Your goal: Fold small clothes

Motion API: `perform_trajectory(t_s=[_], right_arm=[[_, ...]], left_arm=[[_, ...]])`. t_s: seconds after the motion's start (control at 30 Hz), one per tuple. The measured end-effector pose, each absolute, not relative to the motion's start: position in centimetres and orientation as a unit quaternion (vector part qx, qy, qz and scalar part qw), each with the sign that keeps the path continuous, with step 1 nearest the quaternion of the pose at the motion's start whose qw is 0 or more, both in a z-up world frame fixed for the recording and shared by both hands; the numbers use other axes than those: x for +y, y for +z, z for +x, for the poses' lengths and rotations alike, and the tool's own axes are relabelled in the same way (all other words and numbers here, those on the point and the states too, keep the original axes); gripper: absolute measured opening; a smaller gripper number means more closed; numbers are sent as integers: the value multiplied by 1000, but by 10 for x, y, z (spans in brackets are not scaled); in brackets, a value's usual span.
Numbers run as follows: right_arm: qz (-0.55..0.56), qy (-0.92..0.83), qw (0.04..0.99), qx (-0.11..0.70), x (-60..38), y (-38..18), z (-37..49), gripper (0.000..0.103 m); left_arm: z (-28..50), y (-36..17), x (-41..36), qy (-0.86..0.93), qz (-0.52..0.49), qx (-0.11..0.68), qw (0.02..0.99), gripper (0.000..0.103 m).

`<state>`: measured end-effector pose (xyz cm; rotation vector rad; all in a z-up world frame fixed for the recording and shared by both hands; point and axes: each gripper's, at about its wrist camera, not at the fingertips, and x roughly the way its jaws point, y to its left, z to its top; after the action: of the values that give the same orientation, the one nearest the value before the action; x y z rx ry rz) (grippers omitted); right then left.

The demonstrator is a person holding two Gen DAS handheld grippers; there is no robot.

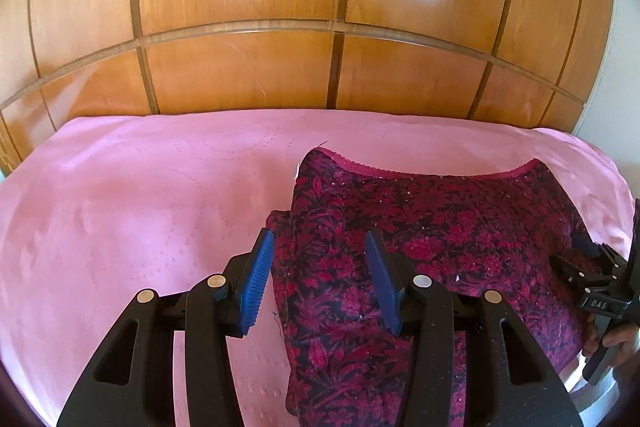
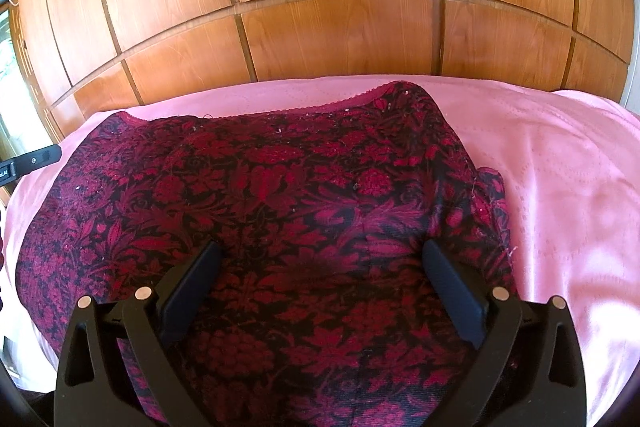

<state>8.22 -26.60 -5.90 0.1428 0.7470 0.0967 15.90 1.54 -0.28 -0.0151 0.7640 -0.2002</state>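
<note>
Wooden wardrobe panelling (image 1: 240,75), glossy orange-brown with darker grooves, fills the background beyond both pairs of fingers. Below it, a smooth pink bedsheet (image 1: 120,207) with a faint dotted pattern covers the surface under the fingers. On the sheet lies a dark floral knit garment (image 2: 280,187), crimson and magenta on black, with a pink scalloped trim along its far edge. It lies mostly flat, spreading under and ahead of the right gripper (image 2: 320,279), whose black fingers stand spread wide over the cloth, nothing pinched between them. The left gripper (image 1: 320,263) has ribbed blue pads, partly spread; the garment's left edge runs between its fingers, one pad over the sheet, the other over the fabric, neither pressing it. In the left wrist view, a hand (image 1: 612,341) grips the right gripper's handle, far right of the blue fingers.
</note>
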Motion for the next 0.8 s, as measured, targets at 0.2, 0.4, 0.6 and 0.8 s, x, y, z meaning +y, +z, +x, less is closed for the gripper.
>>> perform_trajectory(t_s=[0.2,0.4,0.6,0.8], right_arm=[[68,47,928,363,-265,-59,81,100],[68,47,928,363,-265,-59,81,100],[68,47,928,362,-265,-59,81,100],[67,45,929,362,-265,-58,81,100]], left_arm=[[188,-16,27,-115,-35,411,904,47],[230,-38,44,-155,-114,471,861,47],[240,-26,46,-181,-133,456,861,12],[243,-61,38,-121,-106,469,868,11]])
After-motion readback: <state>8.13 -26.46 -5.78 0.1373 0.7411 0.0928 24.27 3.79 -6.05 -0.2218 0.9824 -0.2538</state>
